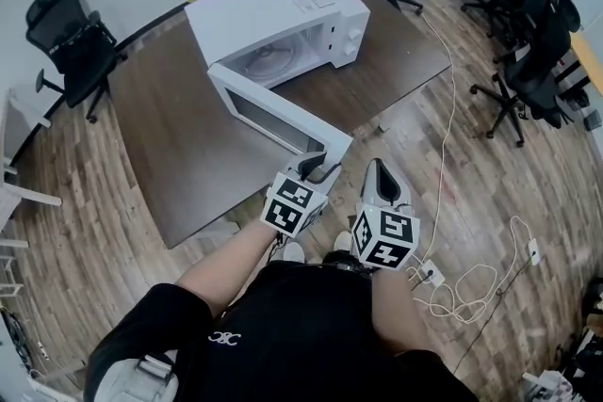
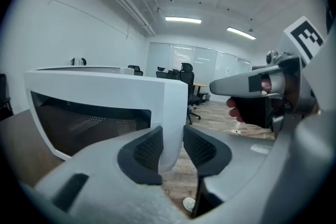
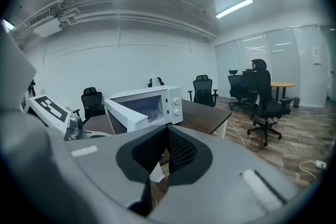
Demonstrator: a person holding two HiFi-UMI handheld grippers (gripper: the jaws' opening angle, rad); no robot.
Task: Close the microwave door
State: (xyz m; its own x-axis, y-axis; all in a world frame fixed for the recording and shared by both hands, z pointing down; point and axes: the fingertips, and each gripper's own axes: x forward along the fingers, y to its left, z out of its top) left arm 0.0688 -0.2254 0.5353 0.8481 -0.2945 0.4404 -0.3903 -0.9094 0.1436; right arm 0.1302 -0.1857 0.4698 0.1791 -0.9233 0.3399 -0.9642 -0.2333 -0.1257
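A dark brown surface (image 1: 188, 136) filled the middle of the room. The white microwave (image 1: 273, 14) sat at its far side. Its door (image 1: 273, 113) stood swung wide open, reaching toward the near edge. The left gripper (image 1: 316, 167) was clamped on the door's free near edge, one pad on each face. Just right of it, the right gripper (image 1: 380, 172) hung clenched and empty.
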